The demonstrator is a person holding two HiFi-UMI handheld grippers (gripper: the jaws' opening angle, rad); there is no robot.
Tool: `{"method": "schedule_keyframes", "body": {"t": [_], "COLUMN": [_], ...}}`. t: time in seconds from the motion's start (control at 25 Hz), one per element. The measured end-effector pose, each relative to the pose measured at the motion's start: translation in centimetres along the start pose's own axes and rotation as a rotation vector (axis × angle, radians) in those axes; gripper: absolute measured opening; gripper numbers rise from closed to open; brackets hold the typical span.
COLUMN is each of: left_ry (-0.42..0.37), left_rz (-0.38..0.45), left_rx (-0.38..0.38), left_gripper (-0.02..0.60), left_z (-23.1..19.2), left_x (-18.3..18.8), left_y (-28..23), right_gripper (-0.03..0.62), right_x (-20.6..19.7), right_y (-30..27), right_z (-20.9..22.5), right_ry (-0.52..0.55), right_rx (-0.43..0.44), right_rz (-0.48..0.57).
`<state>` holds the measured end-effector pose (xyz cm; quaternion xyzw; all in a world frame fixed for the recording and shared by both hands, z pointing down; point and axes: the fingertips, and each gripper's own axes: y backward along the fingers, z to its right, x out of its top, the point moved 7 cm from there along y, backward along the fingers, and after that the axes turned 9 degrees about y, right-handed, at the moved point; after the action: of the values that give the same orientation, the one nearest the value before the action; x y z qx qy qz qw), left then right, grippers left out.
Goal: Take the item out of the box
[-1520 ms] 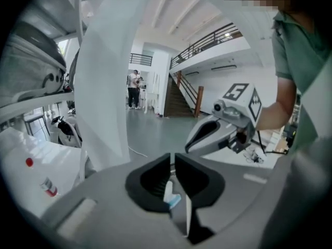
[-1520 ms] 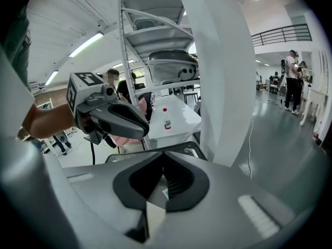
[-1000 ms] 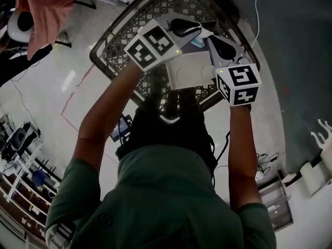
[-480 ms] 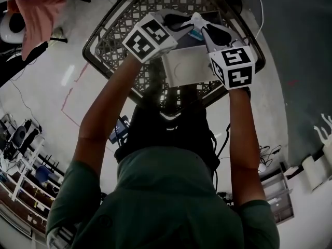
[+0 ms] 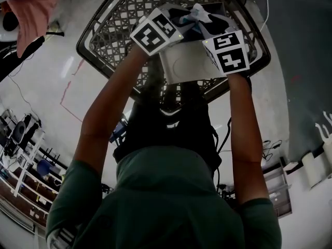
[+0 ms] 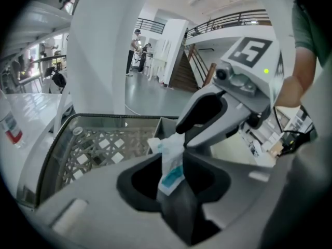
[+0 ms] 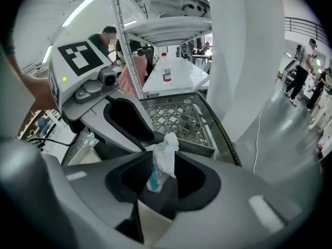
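Release step, by the look: packet (image 5: pixel 199 12) hangs at 12 o'clock of white box (image 5: pixel 187 66), over mesh basket (image 5: pixel 111 35). Left hand-held gripper (image 6: pixel 174 160) and right hand-held gripper (image 7: pixel 162 165) have just been opening, and it sits loosely between both. Next: back off without snagging.

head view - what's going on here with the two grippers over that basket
A person holds two grippers over a lattice basket with a white box in it. A crumpled white and teal packet stands between the jaws of the left gripper and the right gripper. Both have just been opening, so it looks released.
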<state>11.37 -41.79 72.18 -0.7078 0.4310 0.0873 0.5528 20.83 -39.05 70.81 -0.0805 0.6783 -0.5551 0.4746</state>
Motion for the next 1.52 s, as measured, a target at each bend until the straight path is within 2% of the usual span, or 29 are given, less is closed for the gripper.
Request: {"method": "schedule_keyframes", "body": {"t": [0.36, 0.52, 0.68, 0.8, 1.04, 1.52], "left_ry": [-0.016, -0.023, -0.053, -0.055, -0.064, -0.084], "left_rz": [-0.050, -0.063, -0.088, -0.098, -0.092, 0.016], "left_rx": [0.001, 0.004, 0.026, 0.028, 0.010, 0.036], "left_gripper": [0.123, 0.098, 0.053, 0.002, 0.002, 0.002], "left_z": [0.1, 0.2, 0.0, -0.2, 0.0, 1.4], "left_x": [-1.4, -1.5, -1.5, -1.6, -1.2, 2.2], "left_y": [-2.2, -2.7, -3.3, -3.4, -2.6, 2.2], "right_gripper": [0.150, 0.146, 0.111, 0.026, 0.012, 0.011], "right_x": [-1.0, -1.1, -1.1, -1.1, -0.9, 1.4], "right_y": [-2.6, -3.2, -3.8, -4.1, -3.6, 1.7], "right_z": [0.2, 0.6, 0.4, -0.1, -0.6, -1.4], "right_ry": [0.093, 0.135, 0.210, 0.233, 0.193, 0.163], "right_rx": [0.021, 0.012, 0.009, 0.030, 0.036, -0.039], "right_rz": [-0.087, -0.128, -0.190, -0.211, -0.181, -0.054]}}
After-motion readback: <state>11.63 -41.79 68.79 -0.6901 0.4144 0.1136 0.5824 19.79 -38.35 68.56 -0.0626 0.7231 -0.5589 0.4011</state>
